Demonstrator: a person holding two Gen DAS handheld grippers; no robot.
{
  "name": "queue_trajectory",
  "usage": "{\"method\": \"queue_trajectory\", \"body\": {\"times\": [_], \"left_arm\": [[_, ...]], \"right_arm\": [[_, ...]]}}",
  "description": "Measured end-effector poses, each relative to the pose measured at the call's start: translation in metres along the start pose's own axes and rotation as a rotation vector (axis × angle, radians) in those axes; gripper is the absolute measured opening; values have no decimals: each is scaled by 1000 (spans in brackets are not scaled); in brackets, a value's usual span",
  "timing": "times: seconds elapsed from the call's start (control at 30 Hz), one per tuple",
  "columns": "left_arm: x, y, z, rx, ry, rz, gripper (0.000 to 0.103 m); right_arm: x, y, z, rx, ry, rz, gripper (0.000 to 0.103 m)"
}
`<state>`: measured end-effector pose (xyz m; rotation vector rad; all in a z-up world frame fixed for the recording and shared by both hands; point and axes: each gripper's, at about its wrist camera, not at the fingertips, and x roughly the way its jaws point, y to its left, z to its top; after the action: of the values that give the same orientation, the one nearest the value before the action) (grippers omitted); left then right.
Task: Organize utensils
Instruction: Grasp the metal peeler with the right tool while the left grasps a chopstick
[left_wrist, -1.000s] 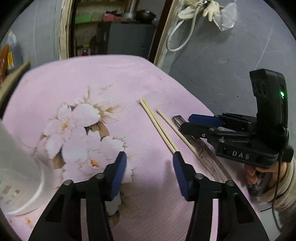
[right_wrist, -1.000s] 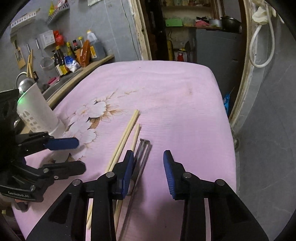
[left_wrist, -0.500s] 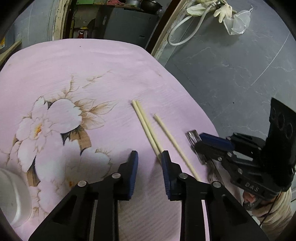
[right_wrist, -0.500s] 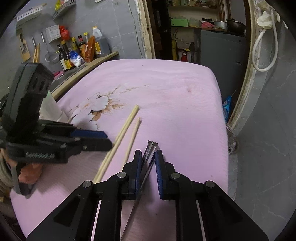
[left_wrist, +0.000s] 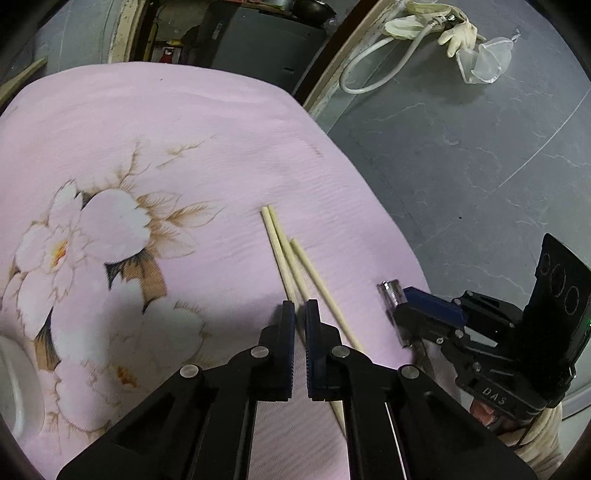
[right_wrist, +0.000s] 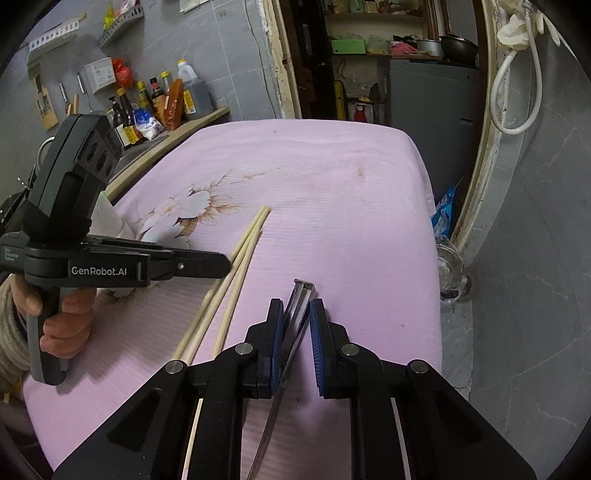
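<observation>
Three pale wooden chopsticks (left_wrist: 277, 240) lie on the pink flowered tablecloth (left_wrist: 184, 129). My left gripper (left_wrist: 300, 308) is closing tight on the near part of the two that lie together; the third chopstick (left_wrist: 310, 269) lies loose just to their right. In the right wrist view the same gripper (right_wrist: 225, 264) comes in from the left onto the chopsticks (right_wrist: 251, 232). Metal tongs (right_wrist: 303, 295) lie near the table's right edge, and my right gripper (right_wrist: 297, 310) is shut on them, pads pressing both arms. The left wrist view shows that gripper (left_wrist: 400, 302) on the tongs (left_wrist: 389, 291).
A white utensil holder (left_wrist: 14, 387) stands at the cloth's near left. The table's right edge (right_wrist: 428, 229) drops to a grey floor. Bottles (right_wrist: 155, 103) line a shelf at the back left. A person's hand (right_wrist: 62, 325) holds the left gripper's handle.
Both grippers went from open to shut: the left slid right and forward over the paired chopsticks and closed on them, and the right closed on the tongs without moving.
</observation>
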<state>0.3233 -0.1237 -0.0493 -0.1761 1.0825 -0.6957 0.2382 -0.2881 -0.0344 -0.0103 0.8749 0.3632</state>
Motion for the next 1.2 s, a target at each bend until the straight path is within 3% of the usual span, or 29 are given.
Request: {"method": "queue_trajectory", "body": {"times": [0.33,0.47,0.83,1.2], "left_arm": [[-10,1,-12,23,31,32,2],[0,-2,-4,27,77,34,9],[4,0,0,33,91,64,7],[5,-5,-2,38,71,96,5]], "right_arm": [[1,6,1,-23,34,-43,17],[3,4,4,-18,65,-58,20],[1,-4,7,63,94,-2,21],[1,8,3,46,107,8,21]]}}
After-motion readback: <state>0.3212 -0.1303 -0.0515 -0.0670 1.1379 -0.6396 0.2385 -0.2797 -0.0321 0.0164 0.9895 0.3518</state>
